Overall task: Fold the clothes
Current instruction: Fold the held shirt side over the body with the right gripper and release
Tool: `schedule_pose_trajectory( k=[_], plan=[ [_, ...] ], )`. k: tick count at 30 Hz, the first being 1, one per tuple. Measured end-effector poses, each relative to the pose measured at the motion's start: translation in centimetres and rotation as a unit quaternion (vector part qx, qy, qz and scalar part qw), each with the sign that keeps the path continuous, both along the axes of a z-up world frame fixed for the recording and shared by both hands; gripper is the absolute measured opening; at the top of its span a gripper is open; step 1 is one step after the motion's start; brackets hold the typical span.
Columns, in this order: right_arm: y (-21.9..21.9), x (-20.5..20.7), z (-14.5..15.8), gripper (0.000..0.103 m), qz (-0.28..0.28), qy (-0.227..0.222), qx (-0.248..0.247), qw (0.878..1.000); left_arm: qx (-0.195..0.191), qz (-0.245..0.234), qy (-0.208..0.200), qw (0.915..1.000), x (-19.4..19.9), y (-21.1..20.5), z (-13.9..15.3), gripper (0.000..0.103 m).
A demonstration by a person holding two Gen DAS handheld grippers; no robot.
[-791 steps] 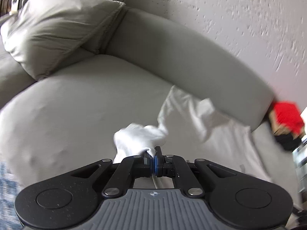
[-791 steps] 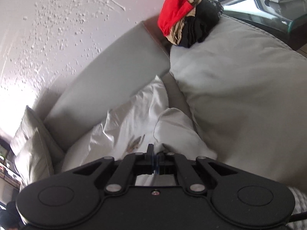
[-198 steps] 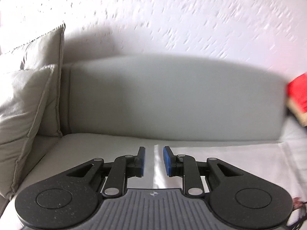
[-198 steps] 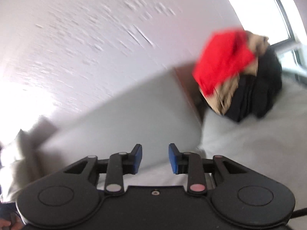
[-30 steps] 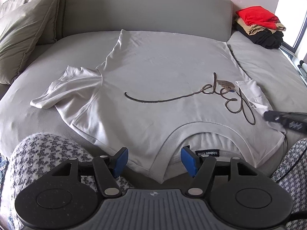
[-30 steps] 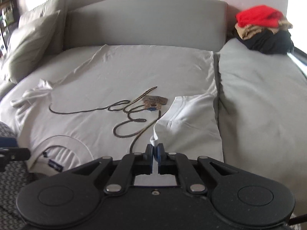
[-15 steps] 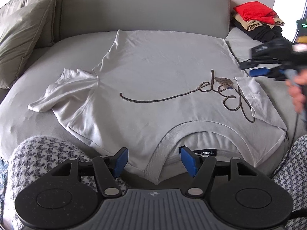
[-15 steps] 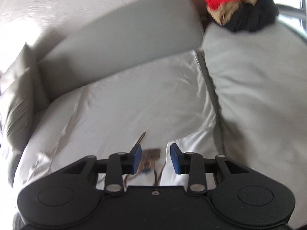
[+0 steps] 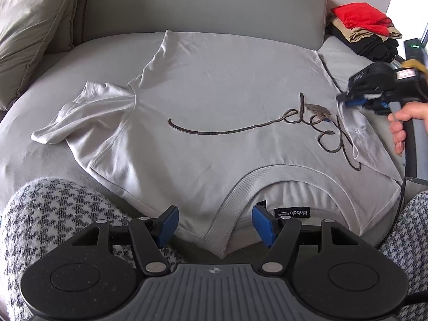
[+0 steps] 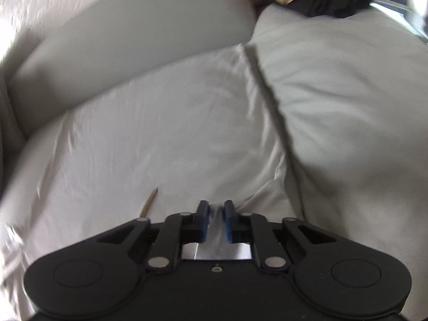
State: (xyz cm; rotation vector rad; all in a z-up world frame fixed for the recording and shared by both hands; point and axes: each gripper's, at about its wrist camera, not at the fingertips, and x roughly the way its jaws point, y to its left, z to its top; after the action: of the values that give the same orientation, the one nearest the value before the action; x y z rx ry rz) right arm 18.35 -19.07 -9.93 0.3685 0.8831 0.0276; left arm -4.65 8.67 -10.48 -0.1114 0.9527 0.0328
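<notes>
- Left wrist view: white T-shirt point(image 9: 214, 101) lies spread flat, front up, on the grey sofa seat point(image 9: 34, 144); neckline toward 6 o'clock, hem toward 12 by the backrest.
- Dark script print point(image 9: 267, 127) runs across the chest from centre toward 3 o'clock.
- Sleeve at 9 o'clock point(image 9: 80, 115) is bunched and sticks out; sleeve at 3 o'clock point(image 9: 366, 139) is already turned in over the body.
- Left gripper point(image 9: 214, 226) hangs wide and empty, blue pads straddling the collar rib point(image 9: 227, 214) without touching it.
- Right gripper point(image 9: 355, 101) at 3 o'clock, held by a hand point(image 9: 404, 123), sits at the folded sleeve's far edge.
- Folded pile of red, tan and black clothes point(image 9: 363, 32) at 1–2 o'clock, well apart; cushions point(image 9: 29, 26) at 10–11 o'clock; houndstooth knees point(image 9: 53, 214) at 7 and 5 o'clock.
- Right wrist view: blurred. Right gripper point(image 10: 214, 220) jaws have just been closing, now narrow with a small gap; shirt cloth lies between the pads but whether it's pinched can't be told.
- Shirt body point(image 10: 147, 123) fills centre toward 9 o'clock; side cushion point(image 10: 347, 93) from 1 to 4 o'clock.
- Handling, judged: light, limp jersey, not fragile, drags and wrinkles easily. Best holds are doubled edges: sleeve hem, shoulder seam, collar rib. Bunched sleeve at 9 o'clock looks like the next one to fold.
</notes>
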Motion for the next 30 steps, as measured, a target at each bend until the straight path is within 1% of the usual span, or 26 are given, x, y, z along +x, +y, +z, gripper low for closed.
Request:
schedule_pose_trajectory(
  k=[1,2,3,4,5,6,7,9,10,11,12,13,15,19,20,22,25,26,28,29,30],
  plan=[
    [-0.4,-0.3,0.2,0.011,0.002,-0.022,0.024,0.999,-0.001,0.001,0.0,1.0,0.0,0.0,0.0,0.063],
    [-0.3,-0.4,0.1,0.011,0.01,-0.025,0.032,0.999,-0.002,0.002,0.001,1.0,0.0,0.0,-0.1,0.063],
    [-0.2,-0.4,-0.1,0.013,0.02,-0.024,0.036,0.999,-0.002,0.002,0.003,1.0,0.1,0.0,-0.1,0.063],
    [-0.1,-0.4,-0.2,0.02,0.03,-0.023,0.04,0.998,-0.002,0.002,0.004,1.0,0.1,0.0,-0.1,0.063],
    [0.0,-0.2,-0.6,0.025,0.039,-0.006,0.042,0.998,-0.001,0.001,0.003,1.0,0.0,-0.1,-0.1,0.063],
    [-0.1,-0.3,-0.6,0.031,0.039,-0.001,0.046,0.998,0.002,0.0,0.001,1.0,-0.1,-0.2,0.0,0.063],
    [-0.4,-0.6,-0.5,0.031,0.036,0.001,0.051,0.998,0.004,0.0,-0.001,1.0,-0.2,-0.2,0.1,0.063],
    [-1.9,-1.8,0.7,0.032,0.018,-0.034,0.071,0.997,0.005,0.002,-0.002,1.0,-0.2,-0.2,0.1,0.063],
    [-2.8,-2.5,1.4,0.032,-0.002,-0.052,0.071,0.996,0.005,0.003,-0.001,1.0,-0.1,-0.3,0.1,0.063],
    [-3.6,-2.9,1.8,0.03,-0.026,-0.058,0.056,0.996,0.004,0.004,0.001,1.0,0.1,-0.4,0.0,0.063],
    [-4.3,-3.2,2.2,0.01,-0.052,-0.06,0.037,0.996,0.003,0.002,0.003,1.0,0.2,-0.6,-0.1,0.063],
    [-4.9,-3.0,2.1,0.001,-0.06,-0.046,0.025,0.997,0.003,-0.001,0.006,1.0,0.4,-0.9,-0.2,0.063],
    [-5.7,-2.5,1.1,0.001,-0.053,-0.018,0.029,0.998,0.003,-0.007,0.007,0.9999,0.4,-1.2,-0.1,0.063],
    [-5.4,-1.8,-2.3,0.003,-0.03,0.048,0.002,0.998,0.023,-0.015,0.001,0.9996,0.0,-1.9,0.4,0.063],
    [-5.3,-2.1,-2.4,0.003,-0.034,0.05,-0.016,0.998,0.028,-0.014,0.002,0.9995,0.0,-1.9,0.4,0.063],
    [-4.9,-3.1,-2.0,0.003,-0.031,0.073,-0.062,0.995,0.031,-0.012,0.003,0.9995,0.0,-1.9,0.5,0.063],
    [-5.0,-5.1,-1.0,0.002,-0.014,0.097,-0.085,0.992,0.029,-0.012,0.005,0.9995,0.2,-2.1,0.4,0.063],
    [-4.8,-5.6,-0.3,0.003,-0.013,0.097,-0.09,0.991,0.03,-0.016,0.006,0.9994,0.2,-2.3,0.4,0.063],
    [-4.3,-6.5,1.3,0.007,0.001,0.046,-0.091,0.995,0.033,-0.022,0.007,0.9992,0.2,-2.7,0.3,0.063],
    [-4.0,-6.9,2.1,0.007,0.008,0.018,-0.091,0.996,0.034,-0.025,0.007,0.9991,0.1,-2.9,0.4,0.063],
    [-3.6,-6.6,2.3,0.008,0.017,0.008,-0.083,0.996,0.036,-0.028,0.008,0.9989,0.0,-3.1,0.4,0.063]
  ],
)
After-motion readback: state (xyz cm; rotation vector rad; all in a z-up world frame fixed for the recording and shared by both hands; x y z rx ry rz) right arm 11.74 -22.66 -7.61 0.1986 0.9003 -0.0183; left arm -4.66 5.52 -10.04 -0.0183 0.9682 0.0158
